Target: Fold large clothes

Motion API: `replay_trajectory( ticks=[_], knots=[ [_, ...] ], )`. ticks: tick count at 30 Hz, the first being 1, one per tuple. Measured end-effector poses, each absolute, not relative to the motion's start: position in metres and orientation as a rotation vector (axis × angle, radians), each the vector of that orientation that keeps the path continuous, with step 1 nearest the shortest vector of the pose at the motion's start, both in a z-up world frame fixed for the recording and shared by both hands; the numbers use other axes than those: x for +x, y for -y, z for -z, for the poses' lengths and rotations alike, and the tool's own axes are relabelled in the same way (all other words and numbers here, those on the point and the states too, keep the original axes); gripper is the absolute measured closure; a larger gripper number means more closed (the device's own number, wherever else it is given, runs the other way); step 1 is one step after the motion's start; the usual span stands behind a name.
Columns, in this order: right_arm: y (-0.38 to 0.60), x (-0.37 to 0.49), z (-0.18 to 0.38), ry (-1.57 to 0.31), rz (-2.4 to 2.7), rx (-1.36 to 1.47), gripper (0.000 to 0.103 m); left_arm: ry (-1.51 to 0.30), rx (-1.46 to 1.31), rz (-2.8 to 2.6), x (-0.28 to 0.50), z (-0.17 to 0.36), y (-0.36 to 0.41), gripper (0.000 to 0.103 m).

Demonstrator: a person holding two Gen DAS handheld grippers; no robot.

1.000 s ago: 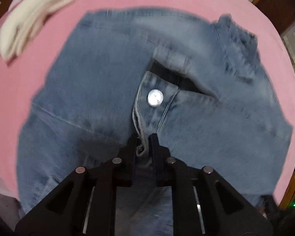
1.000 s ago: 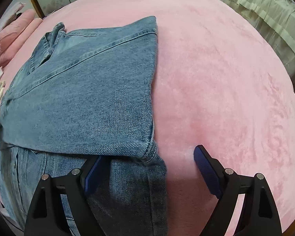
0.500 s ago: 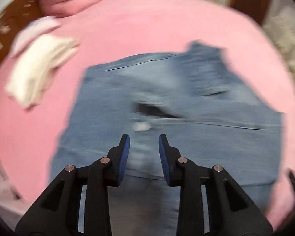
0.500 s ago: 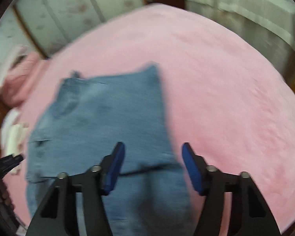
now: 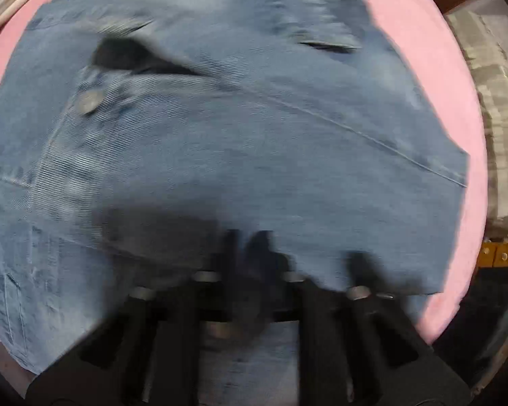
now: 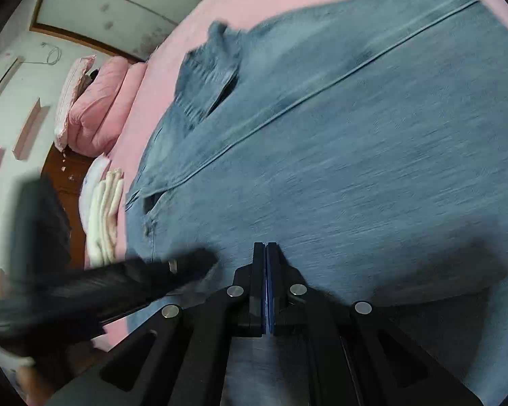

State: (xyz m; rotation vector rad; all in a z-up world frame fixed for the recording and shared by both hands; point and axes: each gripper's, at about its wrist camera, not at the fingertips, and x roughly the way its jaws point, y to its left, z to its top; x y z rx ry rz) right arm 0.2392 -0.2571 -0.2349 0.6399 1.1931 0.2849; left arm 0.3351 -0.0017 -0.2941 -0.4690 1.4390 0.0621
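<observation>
Jeans (image 5: 254, 128), blue denim, folded and spread across a pink bed (image 5: 450, 77), fill both wrist views; the left gripper (image 5: 245, 247), blurred, sits at six o'clock of its view with jaws drawn together over the near fold edge, and whether cloth is pinched between them cannot be told. Outward, at ten o'clock, lie the metal waist button (image 5: 88, 100) and the dark open fly. The right gripper (image 6: 265, 253) shows blue pads pressed flat together with nothing visible between them, tips resting above the denim; the left tool crosses at eight o'clock. Beyond, at nine o'clock, folded cream cloth (image 6: 103, 216); at ten o'clock, pink pillows (image 6: 98, 108). Risk: closed jaws that missed the edge would lift nothing, or snag one layer only, dragging the fold askew.
</observation>
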Motion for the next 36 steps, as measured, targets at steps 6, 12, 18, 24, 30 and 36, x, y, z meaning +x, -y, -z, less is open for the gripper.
replay_trajectory(
  ticks=[6,12,18,24,30,36],
  knots=[
    [0.386,0.192,0.233,-1.078,0.071,0.683,0.103,-1.378,-0.536,-0.226,0.327,0.292,-0.060,0.102],
    [0.441,0.182,0.213,-1.114,0.355,0.417,0.103,-1.345,-0.449,-0.255,0.329,0.289,-0.068,0.102],
    [0.409,0.186,0.177,-0.940,0.302,0.499,0.103,-1.282,-0.385,-0.166,0.329,0.254,-0.027,0.102],
    [0.308,0.236,0.220,-1.203,-0.274,0.734,0.103,-1.274,-0.579,0.077,0.359,0.256,0.024,0.102],
    [0.255,0.285,0.253,-1.274,-0.431,0.710,0.103,-1.256,-0.630,0.044,0.400,0.272,0.029,0.102],
    [0.281,0.354,0.255,-1.233,-0.441,0.731,0.103,-1.236,-0.565,-0.050,0.435,0.287,0.007,0.102]
  ],
)
